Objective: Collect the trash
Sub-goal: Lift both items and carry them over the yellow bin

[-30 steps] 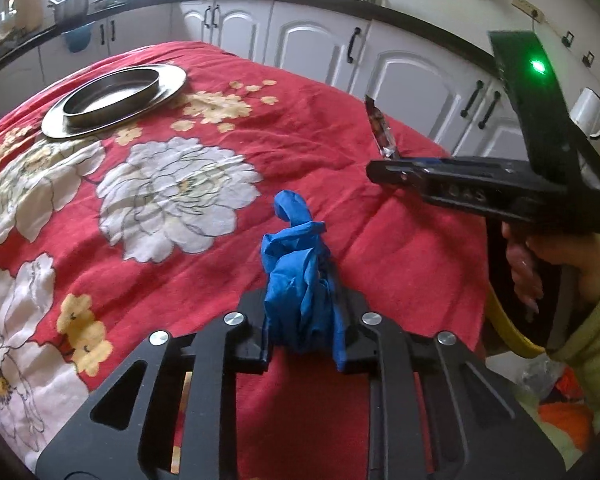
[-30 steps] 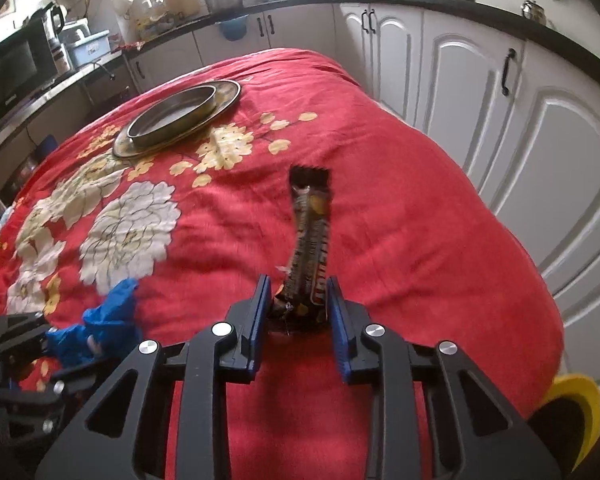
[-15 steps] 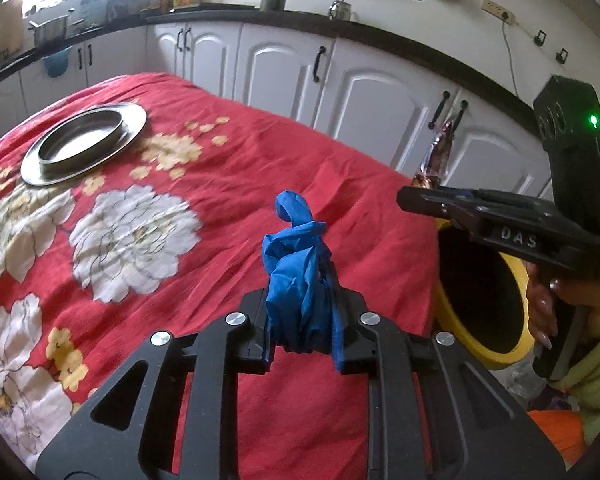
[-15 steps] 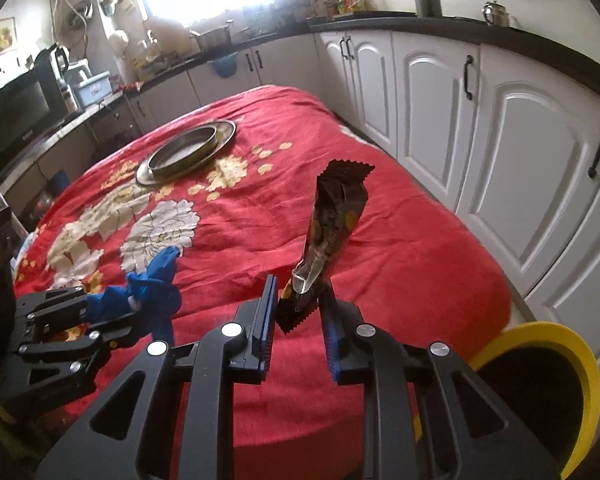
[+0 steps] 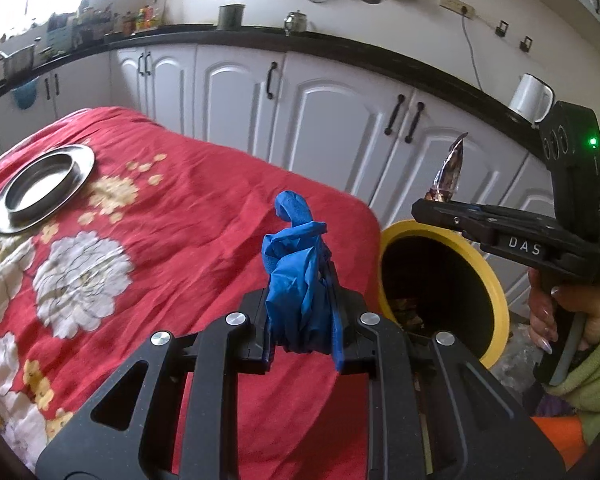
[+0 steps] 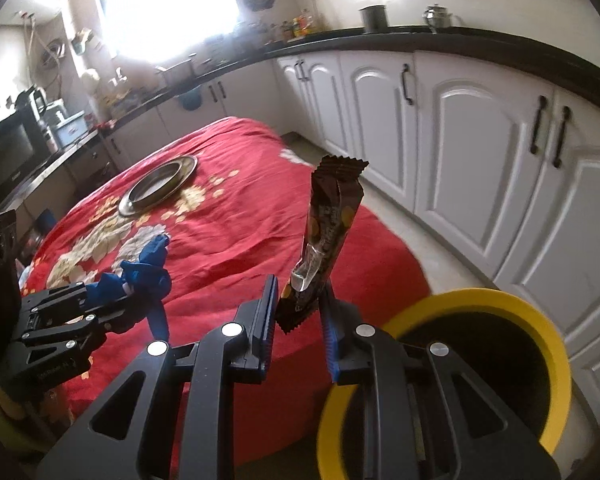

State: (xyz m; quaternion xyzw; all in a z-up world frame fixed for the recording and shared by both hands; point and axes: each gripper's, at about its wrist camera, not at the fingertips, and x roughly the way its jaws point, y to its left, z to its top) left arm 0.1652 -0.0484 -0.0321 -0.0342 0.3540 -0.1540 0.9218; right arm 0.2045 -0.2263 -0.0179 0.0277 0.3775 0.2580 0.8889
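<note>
Fingers of the left gripper [image 5: 302, 330] are clamped on a crumpled blue glove [image 5: 296, 276], held above the worktop's [image 5: 172, 240] edge nearest the yellow-rimmed bin [image 5: 440, 292]. A snack wrapper [image 6: 326, 240] is pinched upright by the right gripper [image 6: 298, 322] beside the bin's rim. Neither piece is dropped yet; both releases appear to be left.

My left tongs [image 5: 302, 338] are clamped on a crumpled blue rubber glove [image 5: 296, 280]. My right tongs [image 6: 298, 322], raised beside them, pinch a dark brown snack wrapper [image 6: 326, 240] upright; my right hand [image 5: 572, 320] grips the handle.
</note>
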